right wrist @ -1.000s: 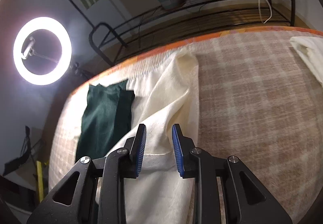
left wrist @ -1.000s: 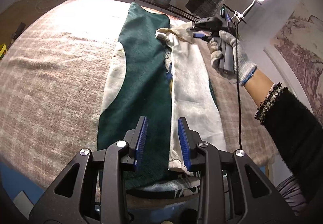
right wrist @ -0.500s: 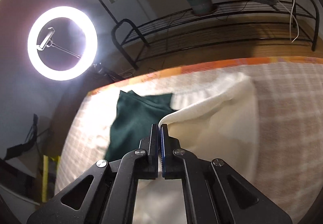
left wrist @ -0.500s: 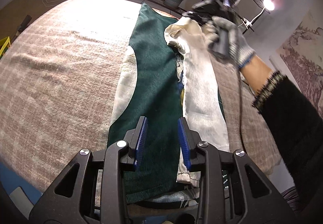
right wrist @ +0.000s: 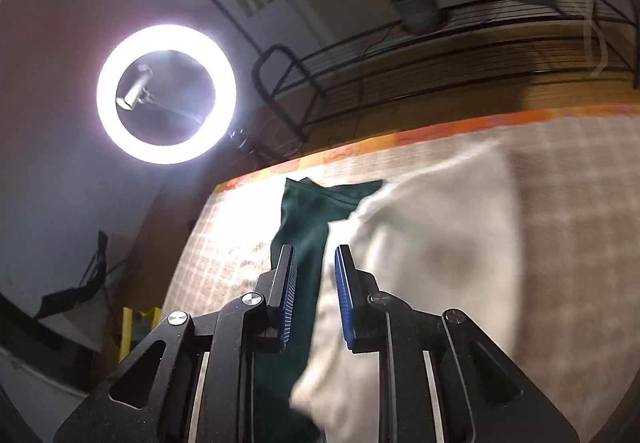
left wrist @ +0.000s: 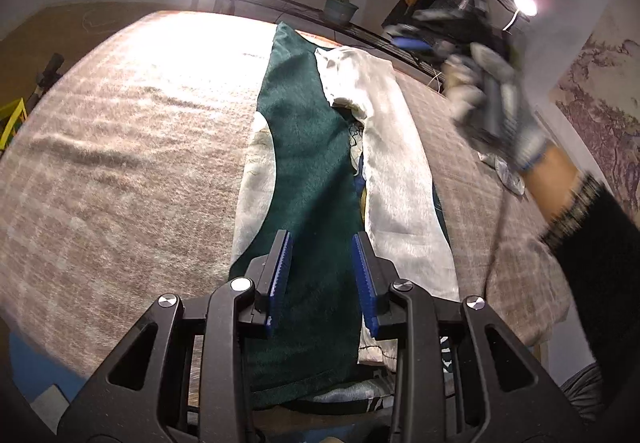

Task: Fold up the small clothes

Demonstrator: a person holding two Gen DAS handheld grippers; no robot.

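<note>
A small garment lies lengthwise on the plaid-covered table [left wrist: 120,147]. Its dark green panel [left wrist: 308,163] runs down the middle and a cream panel [left wrist: 396,171] lies folded over its right side, bunched at the far end. My left gripper [left wrist: 322,275] is open and empty just above the near end of the green panel. My right gripper [right wrist: 314,299] is open and empty above the far end, over the edge between the green [right wrist: 304,219] and cream [right wrist: 432,243] cloth. It appears blurred at the far right of the left wrist view [left wrist: 412,41].
A bright ring light [right wrist: 166,95] stands beyond the table's far edge. A black wire rack [right wrist: 440,43] with a potted plant [right wrist: 416,7] stands behind. Another pale cloth [left wrist: 504,171] lies at the table's right side.
My right gripper shut on the cream panel's far edge, carried it over the green cloth, then opened and let it drop. It has pulled back to the right. My left gripper shifted slightly left.
</note>
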